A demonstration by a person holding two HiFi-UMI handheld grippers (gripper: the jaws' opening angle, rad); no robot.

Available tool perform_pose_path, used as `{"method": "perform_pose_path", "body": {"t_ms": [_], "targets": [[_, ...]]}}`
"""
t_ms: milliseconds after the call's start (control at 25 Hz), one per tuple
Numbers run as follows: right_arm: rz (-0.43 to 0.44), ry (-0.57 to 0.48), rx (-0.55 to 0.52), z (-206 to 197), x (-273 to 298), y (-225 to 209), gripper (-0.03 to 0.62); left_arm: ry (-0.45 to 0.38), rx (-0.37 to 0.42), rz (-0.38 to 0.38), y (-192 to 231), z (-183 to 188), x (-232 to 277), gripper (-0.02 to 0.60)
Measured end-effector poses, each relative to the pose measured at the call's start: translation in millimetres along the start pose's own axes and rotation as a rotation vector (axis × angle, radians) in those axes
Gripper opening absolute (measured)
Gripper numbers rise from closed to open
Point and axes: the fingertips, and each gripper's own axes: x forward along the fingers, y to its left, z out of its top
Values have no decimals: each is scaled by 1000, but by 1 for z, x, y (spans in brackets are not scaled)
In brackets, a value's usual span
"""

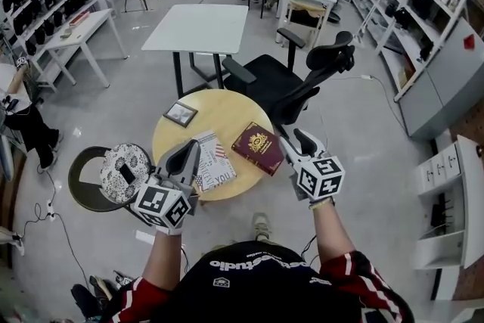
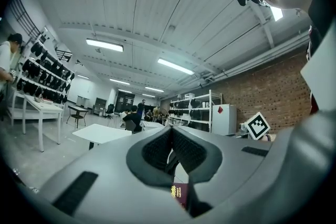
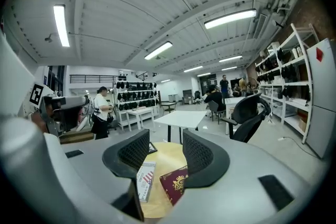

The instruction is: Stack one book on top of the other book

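Right gripper [image 1: 293,138], red book [image 1: 258,148], office chair [image 1: 291,79] beyond

Framed picture [image 1: 181,114], black office chair [image 1: 268,83]

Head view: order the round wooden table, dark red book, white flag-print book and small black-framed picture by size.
Round wooden table
Dark red book and white flag-print book: about equal, the white one partly behind the left tool
Small black-framed picture
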Motion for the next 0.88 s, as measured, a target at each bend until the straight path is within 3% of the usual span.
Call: {"method": "perform_pose_path", "body": {"t_ms": [440, 880], "targets": [[-37, 121, 118, -71, 30, -71, 209, 26, 2, 20, 0, -13, 37, 17], [-2, 215, 233, -128, 57, -127, 210, 79, 3, 8, -12, -42, 88, 17]]}}
